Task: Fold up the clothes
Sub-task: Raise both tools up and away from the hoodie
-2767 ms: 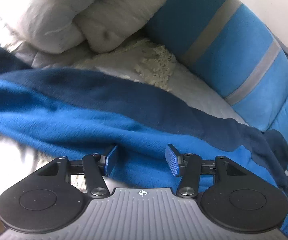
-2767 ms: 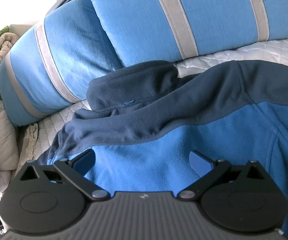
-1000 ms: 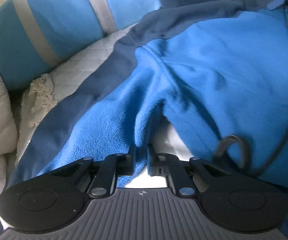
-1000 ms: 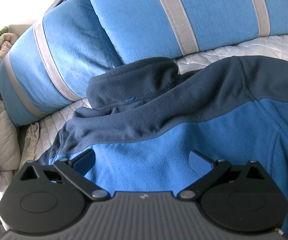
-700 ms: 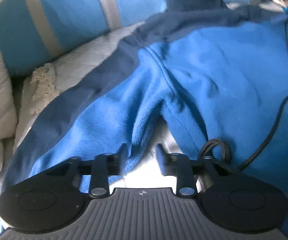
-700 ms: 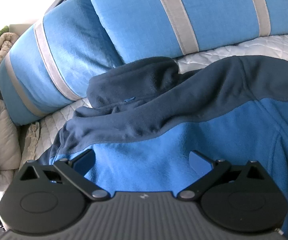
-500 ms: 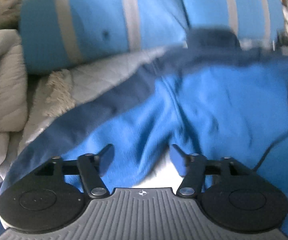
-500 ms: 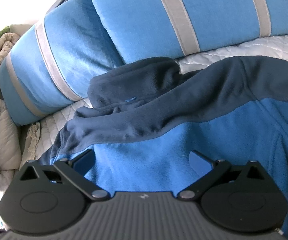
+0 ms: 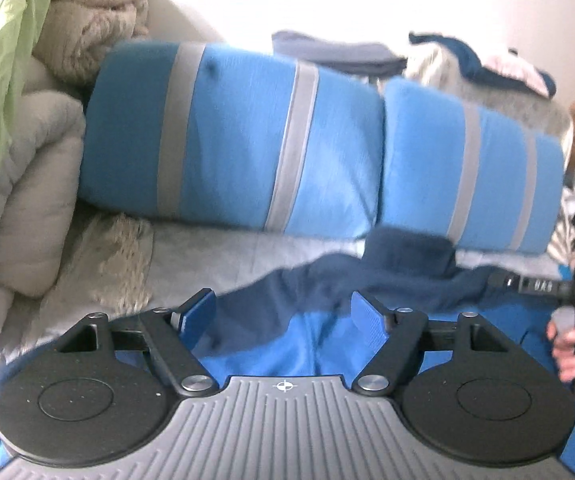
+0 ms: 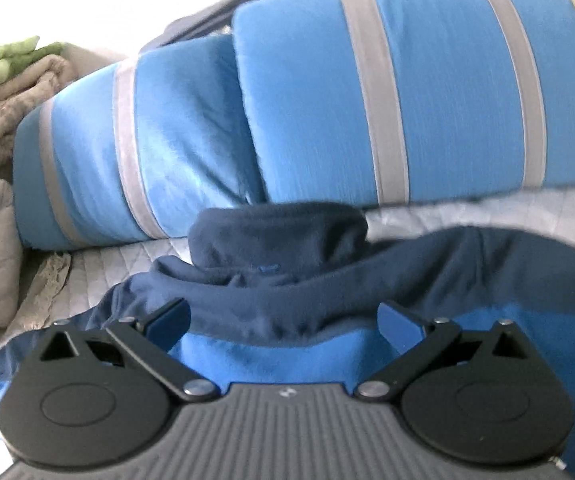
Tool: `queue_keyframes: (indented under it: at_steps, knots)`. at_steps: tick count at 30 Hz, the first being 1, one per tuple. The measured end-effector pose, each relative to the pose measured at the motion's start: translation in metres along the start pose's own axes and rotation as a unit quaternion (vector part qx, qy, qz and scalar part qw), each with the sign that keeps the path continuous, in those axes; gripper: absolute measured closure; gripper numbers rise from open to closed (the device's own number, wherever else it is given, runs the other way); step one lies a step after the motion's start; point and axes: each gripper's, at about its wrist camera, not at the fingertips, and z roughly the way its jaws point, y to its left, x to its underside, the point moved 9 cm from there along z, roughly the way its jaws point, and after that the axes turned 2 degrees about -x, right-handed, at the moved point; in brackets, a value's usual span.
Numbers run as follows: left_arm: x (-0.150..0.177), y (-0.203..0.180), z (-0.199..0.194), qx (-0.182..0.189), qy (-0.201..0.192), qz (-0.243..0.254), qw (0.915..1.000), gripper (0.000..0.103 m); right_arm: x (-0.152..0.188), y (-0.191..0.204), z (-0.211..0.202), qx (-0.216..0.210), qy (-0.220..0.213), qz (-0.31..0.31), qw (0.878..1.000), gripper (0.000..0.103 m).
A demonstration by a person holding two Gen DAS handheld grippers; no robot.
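From my left wrist view, the gripper body covers the lower part of the blue fleece jacket [image 9: 319, 336], and the bottom edge cuts off the rest. At the right edge I see only part of a hand [image 9: 571, 344] on a grey handle; whatever it holds is cropped. The items behind the striped pillows [image 9: 247, 140] are too blurred to identify. In my right wrist view, the jacket's right sleeve runs out of frame, motion-smeared.

left gripper [image 9: 283, 312] | black linkage arms | blue pads | ribbed grey body
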Motion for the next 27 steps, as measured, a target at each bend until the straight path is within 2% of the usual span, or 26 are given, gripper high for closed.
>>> queue_keyframes:
  at_steps: [3, 7, 14, 16, 18, 20, 23, 27]
  knots:
    - [-0.021, -0.01, -0.005, 0.006, -0.018, 0.002, 0.9998, 0.029, -0.015, 0.007, -0.013, -0.019, -0.012, -0.005, 1.0, 0.0]
    - [-0.057, -0.021, -0.01, 0.009, -0.036, -0.007, 0.9993, 0.029, -0.054, 0.005, -0.034, -0.033, -0.03, 0.012, 0.999, 0.0]
    - [-0.122, -0.034, -0.034, 0.002, -0.071, -0.004, 0.9975, 0.027, -0.169, -0.018, -0.112, -0.008, -0.105, -0.008, 0.994, 0.0]
    - [-0.137, -0.04, -0.042, 0.013, -0.078, -0.001, 0.9969, 0.027, -0.201, -0.027, -0.14, 0.003, -0.127, -0.019, 0.992, 0.0]
    - [-0.152, -0.044, -0.054, 0.024, -0.101, -0.003, 0.9946, 0.027, -0.233, -0.037, -0.169, 0.017, -0.153, -0.028, 0.988, 0.0]
    - [-0.164, -0.047, -0.062, 0.02, -0.119, -0.002, 0.9927, 0.027, -0.259, -0.047, -0.197, 0.029, -0.174, -0.037, 0.984, 0.0]
    - [-0.174, -0.051, -0.066, 0.005, -0.136, 0.002, 0.9907, 0.027, -0.285, -0.058, -0.227, 0.048, -0.195, -0.064, 0.977, 0.0]
    - [-0.17, -0.053, -0.055, -0.003, -0.127, -0.004, 0.9919, 0.027, -0.29, -0.073, -0.243, 0.073, -0.193, -0.105, 0.973, 0.0]
